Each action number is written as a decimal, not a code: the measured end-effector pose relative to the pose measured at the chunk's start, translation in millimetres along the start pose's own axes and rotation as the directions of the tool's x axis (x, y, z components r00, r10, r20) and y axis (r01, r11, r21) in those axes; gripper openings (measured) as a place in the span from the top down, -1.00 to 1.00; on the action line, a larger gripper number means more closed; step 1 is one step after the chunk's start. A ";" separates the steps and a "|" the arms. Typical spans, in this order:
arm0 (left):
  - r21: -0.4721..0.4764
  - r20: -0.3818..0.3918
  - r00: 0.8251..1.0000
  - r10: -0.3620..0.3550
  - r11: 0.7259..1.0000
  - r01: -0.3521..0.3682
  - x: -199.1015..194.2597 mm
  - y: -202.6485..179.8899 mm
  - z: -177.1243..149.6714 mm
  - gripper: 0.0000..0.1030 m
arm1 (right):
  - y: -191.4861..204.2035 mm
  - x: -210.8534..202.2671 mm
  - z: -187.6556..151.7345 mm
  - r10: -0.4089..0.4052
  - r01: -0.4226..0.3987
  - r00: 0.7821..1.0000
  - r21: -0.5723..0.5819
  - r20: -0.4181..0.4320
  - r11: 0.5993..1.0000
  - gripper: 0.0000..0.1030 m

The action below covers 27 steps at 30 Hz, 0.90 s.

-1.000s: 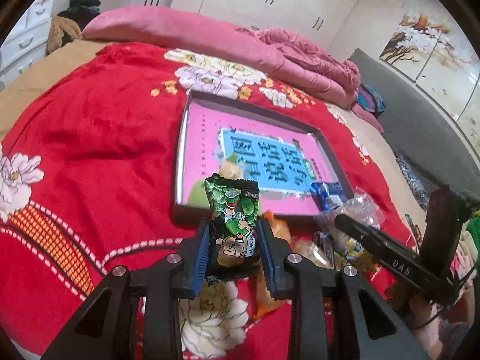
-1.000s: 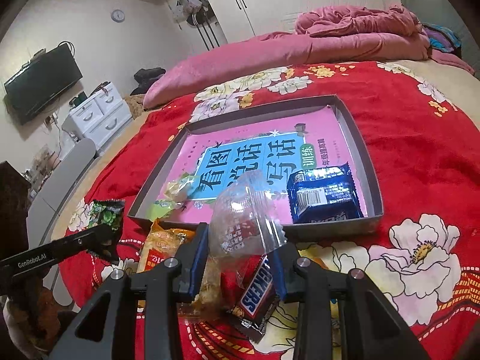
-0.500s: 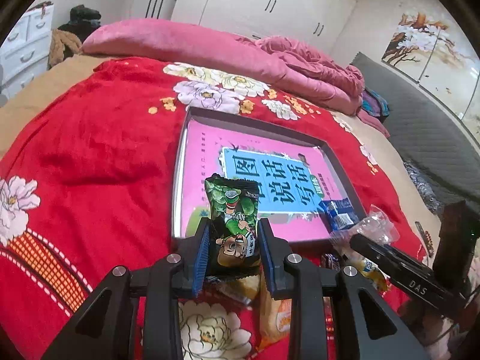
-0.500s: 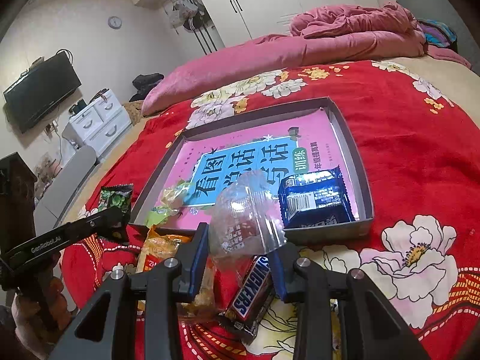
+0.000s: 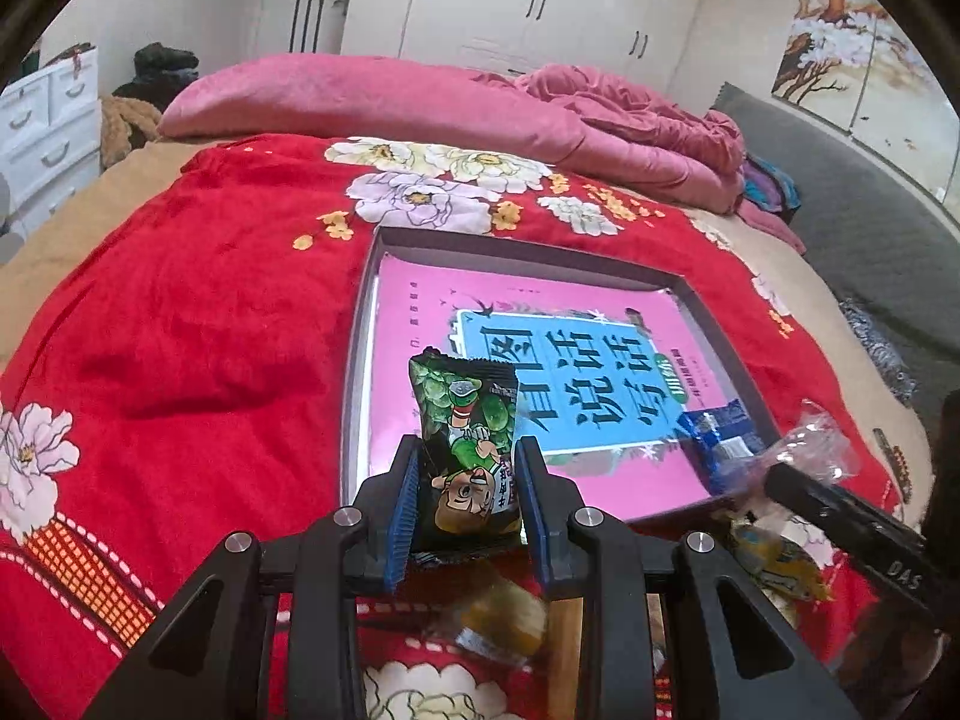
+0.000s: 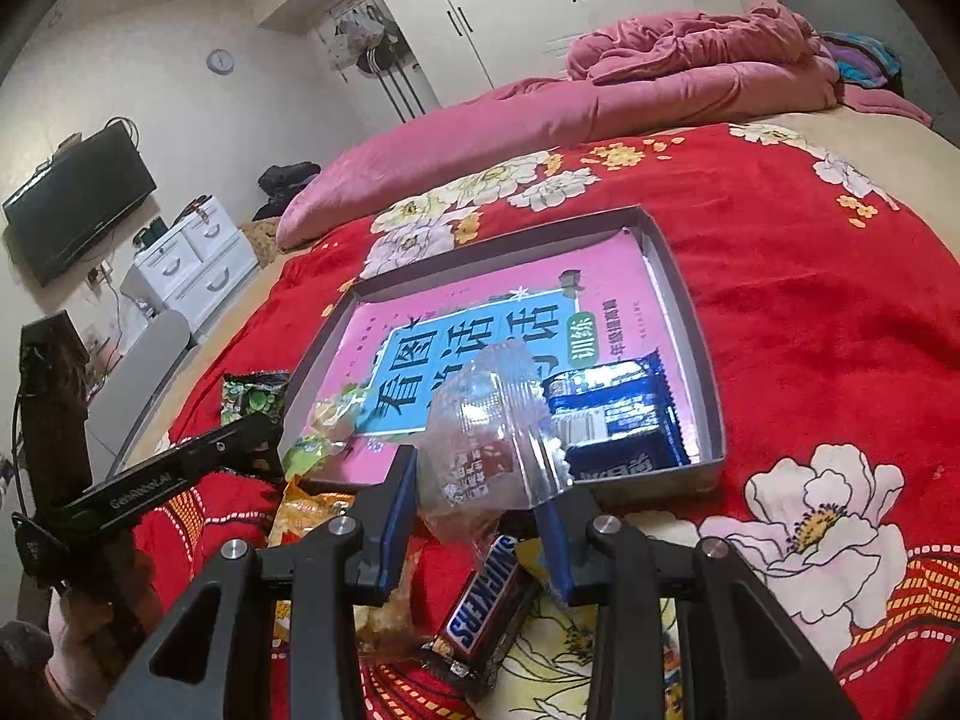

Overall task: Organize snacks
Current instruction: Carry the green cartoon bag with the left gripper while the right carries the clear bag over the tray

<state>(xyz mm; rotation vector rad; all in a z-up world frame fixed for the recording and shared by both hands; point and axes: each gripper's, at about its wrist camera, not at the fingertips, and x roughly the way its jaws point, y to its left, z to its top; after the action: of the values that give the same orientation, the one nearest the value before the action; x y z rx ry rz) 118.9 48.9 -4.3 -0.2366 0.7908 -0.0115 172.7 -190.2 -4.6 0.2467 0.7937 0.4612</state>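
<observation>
My left gripper (image 5: 467, 507) is shut on a green cartoon snack packet (image 5: 471, 438) and holds it just in front of the near left corner of the grey tray (image 5: 360, 324). The tray has a pink and blue book cover inside. My right gripper (image 6: 480, 501) is shut on a clear plastic snack bag (image 6: 489, 426) near the tray's front edge (image 6: 648, 480). A blue packet (image 6: 612, 414) lies in the tray's near right corner. A small green candy wrapper (image 6: 327, 426) lies at the tray's near left corner.
A Snickers bar (image 6: 489, 606) and an orange snack packet (image 6: 306, 510) lie on the red flowered blanket (image 6: 810, 324) under my right gripper. More loose snacks (image 5: 774, 558) lie by the tray's front. Pink bedding (image 5: 420, 102) is piled behind the tray.
Both grippers have risen and moved a little forward towards the tray, each still holding its snack. The tray looks nearer in both views.
</observation>
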 end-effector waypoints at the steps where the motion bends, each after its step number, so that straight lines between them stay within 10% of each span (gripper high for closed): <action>1: -0.001 -0.002 1.000 0.001 1.000 -0.001 1.0 0.6 -0.1 0.38 | -1.0 -0.5 0.9 -0.003 0.003 1.000 0.002 0.005 1.000 0.27; 27: -0.031 -0.057 0.998 -0.038 0.999 0.036 23.6 -3.1 0.8 0.38 | -2.7 14.3 13.3 -0.076 0.077 0.997 -0.028 0.021 0.997 0.27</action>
<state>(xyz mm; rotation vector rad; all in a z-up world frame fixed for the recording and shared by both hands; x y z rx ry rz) 136.4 43.7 -19.7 -0.2803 0.8447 -0.0418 192.0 -186.1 -5.6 0.1932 0.7738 0.3975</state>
